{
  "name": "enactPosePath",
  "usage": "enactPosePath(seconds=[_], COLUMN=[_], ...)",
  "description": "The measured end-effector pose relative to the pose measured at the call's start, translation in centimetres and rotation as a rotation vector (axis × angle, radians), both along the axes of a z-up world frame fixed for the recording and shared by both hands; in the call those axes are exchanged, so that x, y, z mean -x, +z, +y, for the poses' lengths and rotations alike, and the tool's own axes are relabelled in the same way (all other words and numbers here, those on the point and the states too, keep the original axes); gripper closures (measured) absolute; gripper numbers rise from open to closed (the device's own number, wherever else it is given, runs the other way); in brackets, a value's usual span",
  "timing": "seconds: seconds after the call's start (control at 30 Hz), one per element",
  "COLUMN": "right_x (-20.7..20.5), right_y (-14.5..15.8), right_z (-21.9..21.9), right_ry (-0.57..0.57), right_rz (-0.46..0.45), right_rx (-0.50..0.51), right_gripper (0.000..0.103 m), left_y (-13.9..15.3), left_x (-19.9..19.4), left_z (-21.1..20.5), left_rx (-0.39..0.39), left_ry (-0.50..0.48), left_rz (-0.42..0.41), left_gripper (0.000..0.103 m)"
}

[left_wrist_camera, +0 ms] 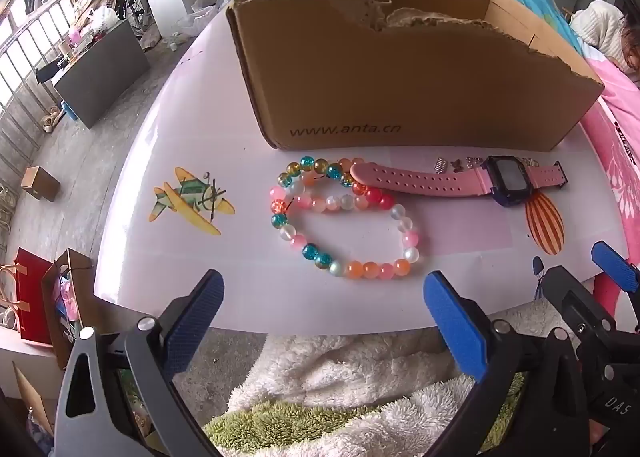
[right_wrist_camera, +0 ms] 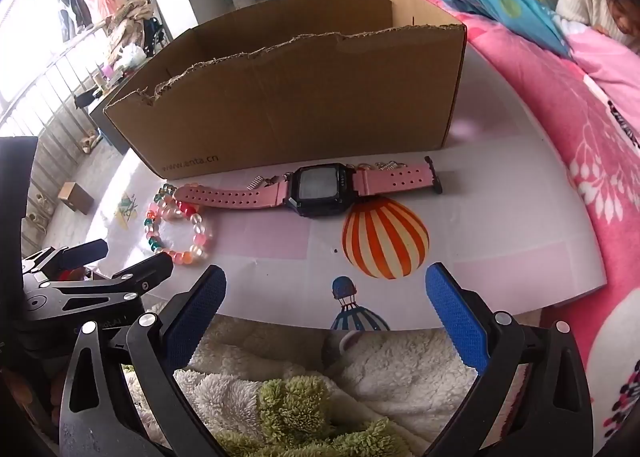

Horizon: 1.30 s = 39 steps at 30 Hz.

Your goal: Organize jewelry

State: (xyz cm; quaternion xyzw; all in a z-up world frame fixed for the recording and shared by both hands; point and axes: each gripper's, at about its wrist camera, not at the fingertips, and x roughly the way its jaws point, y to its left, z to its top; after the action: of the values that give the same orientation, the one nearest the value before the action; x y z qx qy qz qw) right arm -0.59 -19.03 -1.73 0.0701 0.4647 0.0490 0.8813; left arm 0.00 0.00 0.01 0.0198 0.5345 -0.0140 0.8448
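Two bead bracelets (left_wrist_camera: pixel 344 221) (right_wrist_camera: pixel 180 225) in pink, orange, white and teal lie overlapping on the white table (left_wrist_camera: pixel 168 161) (right_wrist_camera: pixel 520 241). A pink-strapped watch (left_wrist_camera: pixel 460 179) (right_wrist_camera: pixel 316 191) with a dark face lies just beyond them, its strap end over the beads. Small metal jewelry bits (left_wrist_camera: pixel 460 165) (right_wrist_camera: pixel 384 167) sit behind the watch. An open cardboard box (left_wrist_camera: pixel 400 69) (right_wrist_camera: pixel 288 97) stands at the back. My left gripper (left_wrist_camera: pixel 324 305) hangs open over the table's near edge, in front of the bracelets. My right gripper (right_wrist_camera: pixel 326 297) is open too, short of the watch, with nothing between its fingers.
A pink and blue bedspread (right_wrist_camera: pixel 580 105) runs along the table's right side, with a person (right_wrist_camera: pixel 608 5) lying at its far end. A fluffy white and green cloth (left_wrist_camera: pixel 340 389) lies below the near edge. Paper bags (left_wrist_camera: pixel 44 297) and a small box (left_wrist_camera: pixel 40 183) stand on the floor at left.
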Motion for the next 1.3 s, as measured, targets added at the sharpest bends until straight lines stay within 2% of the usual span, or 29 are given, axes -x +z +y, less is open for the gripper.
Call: enactPosePath(seconds=[0.4, 1.3], right_x=[-0.4, -0.3], right_y=[0.2, 0.6], right_z=[-1.0, -0.3], right_ry=[0.010, 0.000], right_rz=[0.004, 0.000], right_rx=[-0.004, 0.006], right_gripper=[0.007, 0.007], left_y=[-0.1, 0.3], left_x=[0.0, 0.1], left_z=[0.2, 0.4], left_rx=[0.001, 0.001], left_ry=[0.001, 0.006], left_rz=[0.000, -0.007], left_gripper=[0.004, 0.004])
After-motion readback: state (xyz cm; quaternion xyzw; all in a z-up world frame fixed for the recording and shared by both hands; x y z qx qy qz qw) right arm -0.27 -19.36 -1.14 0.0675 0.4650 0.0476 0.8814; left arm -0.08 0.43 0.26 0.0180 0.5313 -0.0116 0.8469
